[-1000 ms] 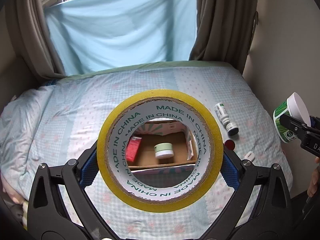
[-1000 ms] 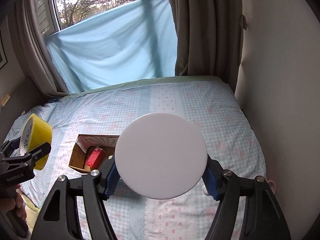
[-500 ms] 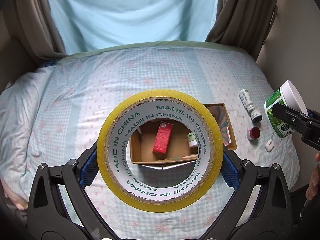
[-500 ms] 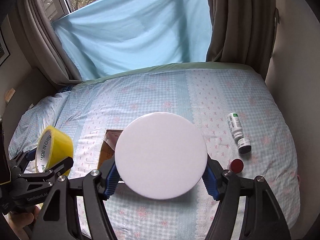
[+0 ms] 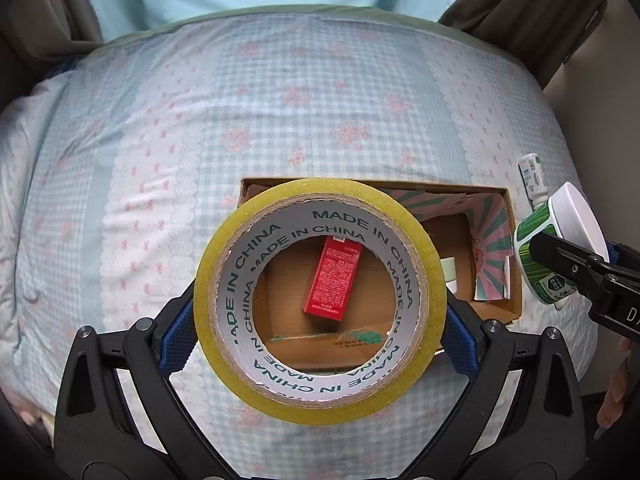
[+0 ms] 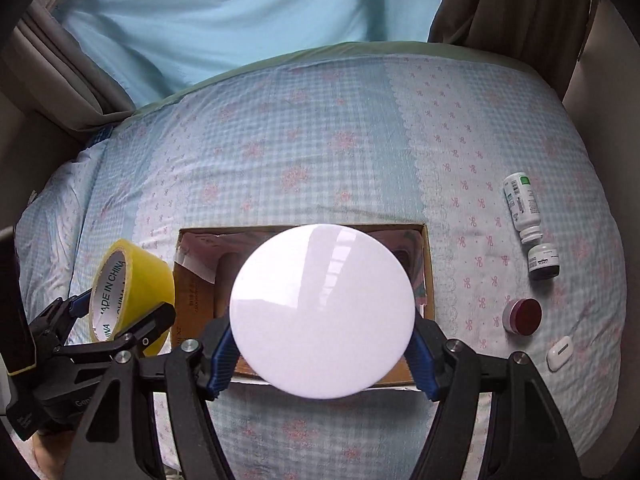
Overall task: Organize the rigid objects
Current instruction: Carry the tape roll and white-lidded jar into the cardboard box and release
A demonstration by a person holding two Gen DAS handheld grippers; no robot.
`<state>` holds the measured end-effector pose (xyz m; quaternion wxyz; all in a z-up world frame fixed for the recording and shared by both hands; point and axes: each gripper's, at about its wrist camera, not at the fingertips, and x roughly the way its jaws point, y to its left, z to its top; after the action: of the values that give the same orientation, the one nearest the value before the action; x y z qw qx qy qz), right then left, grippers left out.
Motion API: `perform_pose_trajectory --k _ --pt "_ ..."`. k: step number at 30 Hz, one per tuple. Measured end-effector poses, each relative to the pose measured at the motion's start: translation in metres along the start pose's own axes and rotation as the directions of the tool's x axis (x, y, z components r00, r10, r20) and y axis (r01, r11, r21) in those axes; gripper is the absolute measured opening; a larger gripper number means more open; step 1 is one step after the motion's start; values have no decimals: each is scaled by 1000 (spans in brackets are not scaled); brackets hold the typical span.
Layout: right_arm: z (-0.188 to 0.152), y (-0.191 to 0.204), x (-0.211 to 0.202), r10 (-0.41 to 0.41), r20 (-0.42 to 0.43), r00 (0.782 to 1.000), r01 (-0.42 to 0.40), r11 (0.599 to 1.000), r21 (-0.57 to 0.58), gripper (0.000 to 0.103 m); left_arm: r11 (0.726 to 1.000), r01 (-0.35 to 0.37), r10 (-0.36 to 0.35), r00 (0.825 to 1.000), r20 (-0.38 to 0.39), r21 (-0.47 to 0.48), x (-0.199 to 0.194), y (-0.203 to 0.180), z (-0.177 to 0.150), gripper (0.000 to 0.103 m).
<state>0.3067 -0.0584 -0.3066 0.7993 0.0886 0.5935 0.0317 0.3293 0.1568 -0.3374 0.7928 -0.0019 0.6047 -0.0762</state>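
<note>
My left gripper [image 5: 320, 320] is clenched on a roll of yellow tape [image 5: 320, 296], its blue pads pressing the roll at nine and three o'clock, held above the near-left part of an open cardboard box [image 6: 427, 264]. From the right wrist view the same roll [image 6: 132, 280] hangs just beside the box's left wall.

Open checked bedspread [image 5: 168, 160] stretches from nine round to twelve o'clock of the box, up to the bed's far edge under the pale blue sheet [image 6: 248, 16] and the curtains [image 6: 512, 4].

Through the tape's core, a red carton [image 5: 334, 276] lies flat on the box floor, and a small pale jar [image 5: 449, 270] shows only partly at the roll's three o'clock. Striped printed flaps [image 5: 490, 240] line the box's right end.

My right gripper [image 6: 322, 344] grasps a green-labelled tub with a white lid [image 6: 322, 322], the lid facing the camera and covering most of the box's middle.

At three o'clock of the box, on the bedspread, lie a white bottle [image 6: 522, 206], a small dark-labelled bottle [image 6: 542, 261], a red-lidded pot [image 6: 523, 316] and a small white case [image 6: 561, 353], strung along towards the bed's right edge by the wall [image 6: 624, 160].
</note>
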Motion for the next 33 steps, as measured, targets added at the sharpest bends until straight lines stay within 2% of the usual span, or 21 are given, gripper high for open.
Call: perform_pose_trajectory --k 3,6,10,14,22,23,26,33 --pt "8 -11 35 -5 -75 997 6 1000 15 66 1000 1 -3 998 -57 -30 33 2 7 98" --pt "15 -24 73 -14 -177 984 20 999 33 66 998 -1 -7 992 -124 -65 68 5 12 98" --pt "18 -38 105 -9 -239 971 27 997 74 66 998 -11 -2 983 -185 -69 98 2 20 98" --pt "22 -43 121 -7 -270 963 30 996 83 66 998 -26 14 974 -225 -53 113 -3 22 98" --pt "24 -51 131 19 -290 957 21 991 136 66 999 -7 -4 966 -260 -44 119 -9 21 99" --pt "25 -52 131 19 -285 958 24 989 146 67 999 -19 9 964 -266 -35 118 -10 21 103" --pt "28 -51 126 24 -241 970 13 989 150 103 999 -52 51 971 -232 1 107 -10 22 103" --pt "26 -51 115 12 -229 973 16 993 117 103 999 -41 38 969 -244 -10 96 0 15 103"
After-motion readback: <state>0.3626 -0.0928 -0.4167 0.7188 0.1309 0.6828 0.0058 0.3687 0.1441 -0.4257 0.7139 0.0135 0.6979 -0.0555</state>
